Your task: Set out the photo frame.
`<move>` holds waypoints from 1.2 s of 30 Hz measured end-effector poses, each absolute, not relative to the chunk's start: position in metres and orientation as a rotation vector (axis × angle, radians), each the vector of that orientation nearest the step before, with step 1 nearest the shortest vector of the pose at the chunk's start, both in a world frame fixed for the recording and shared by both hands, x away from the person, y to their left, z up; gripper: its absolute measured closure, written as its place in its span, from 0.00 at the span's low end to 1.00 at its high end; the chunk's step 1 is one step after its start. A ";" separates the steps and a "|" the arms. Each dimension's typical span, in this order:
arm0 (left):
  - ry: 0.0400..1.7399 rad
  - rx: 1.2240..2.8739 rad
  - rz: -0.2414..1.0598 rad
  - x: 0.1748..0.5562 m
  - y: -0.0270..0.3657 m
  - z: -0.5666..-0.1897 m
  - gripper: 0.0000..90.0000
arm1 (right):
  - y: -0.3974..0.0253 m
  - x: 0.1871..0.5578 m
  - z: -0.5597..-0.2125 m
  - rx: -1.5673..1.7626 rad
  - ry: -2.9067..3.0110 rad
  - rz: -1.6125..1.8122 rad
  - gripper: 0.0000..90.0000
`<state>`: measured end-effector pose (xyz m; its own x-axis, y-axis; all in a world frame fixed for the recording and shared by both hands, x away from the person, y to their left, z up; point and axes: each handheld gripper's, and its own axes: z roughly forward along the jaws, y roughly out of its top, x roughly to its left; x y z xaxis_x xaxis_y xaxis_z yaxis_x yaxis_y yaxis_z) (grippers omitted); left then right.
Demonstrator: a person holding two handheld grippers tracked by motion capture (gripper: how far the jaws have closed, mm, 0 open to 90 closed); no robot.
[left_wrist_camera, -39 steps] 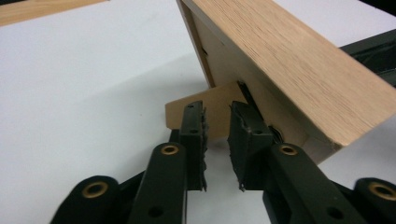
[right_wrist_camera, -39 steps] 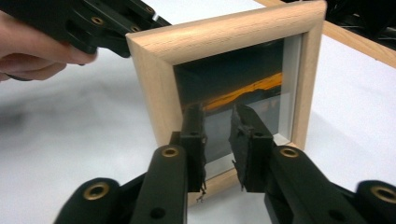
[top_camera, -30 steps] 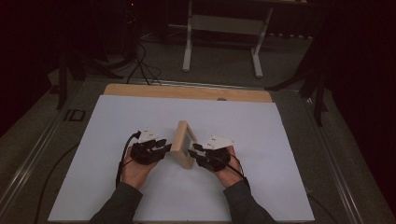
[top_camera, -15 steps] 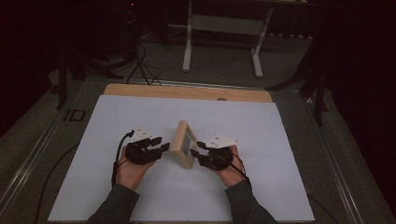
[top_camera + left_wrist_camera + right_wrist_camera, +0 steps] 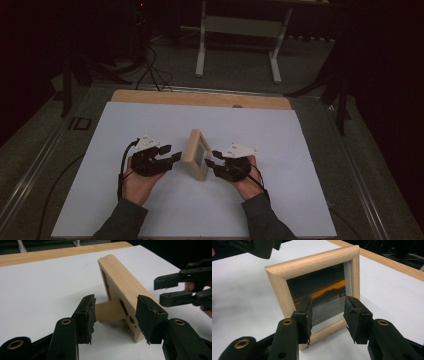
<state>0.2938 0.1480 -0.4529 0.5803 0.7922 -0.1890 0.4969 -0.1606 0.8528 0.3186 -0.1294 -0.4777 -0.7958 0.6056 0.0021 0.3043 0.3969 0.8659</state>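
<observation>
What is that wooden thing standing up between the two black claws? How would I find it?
Look at the big white sheet covering the table, then at its middle, between the left gripper and the right gripper. There stands a small picture frame of pale wood, propped up by a little stand at its back. It is the one wooden thing standing upright, with a dark glass front showing an orange streak.

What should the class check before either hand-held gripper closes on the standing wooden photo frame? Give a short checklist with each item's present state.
1. Photo frame standing upright on the white sheet: ok.
2. Rear stand folded out, propping it: ok.
3. Left hand-held gripper open, behind the frame: ok.
4. Right hand-held gripper open, facing the glass: ok.
5. Either one touching the frame: cannot tell.
</observation>
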 end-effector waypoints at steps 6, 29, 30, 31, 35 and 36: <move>1.044 1.814 0.361 0.291 0.146 -0.448 0.53 | -0.129 0.319 -0.478 0.797 2.340 1.354 0.64; 0.998 1.847 0.369 0.286 0.119 -0.453 0.48 | -0.132 0.320 -0.478 0.807 2.326 1.355 0.63; 1.000 1.846 0.370 0.286 0.118 -0.454 0.48 | -0.132 0.320 -0.477 0.807 2.326 1.356 0.63; 1.004 1.844 0.373 0.287 0.118 -0.454 0.47 | -0.132 0.320 -0.477 0.811 2.325 1.357 0.63; 1.013 1.852 0.373 0.288 0.115 -0.458 0.45 | -0.133 0.320 -0.477 0.814 2.322 1.360 0.63; 1.012 1.857 0.374 0.289 0.115 -0.459 0.45 | -0.133 0.320 -0.477 0.814 2.322 1.359 0.63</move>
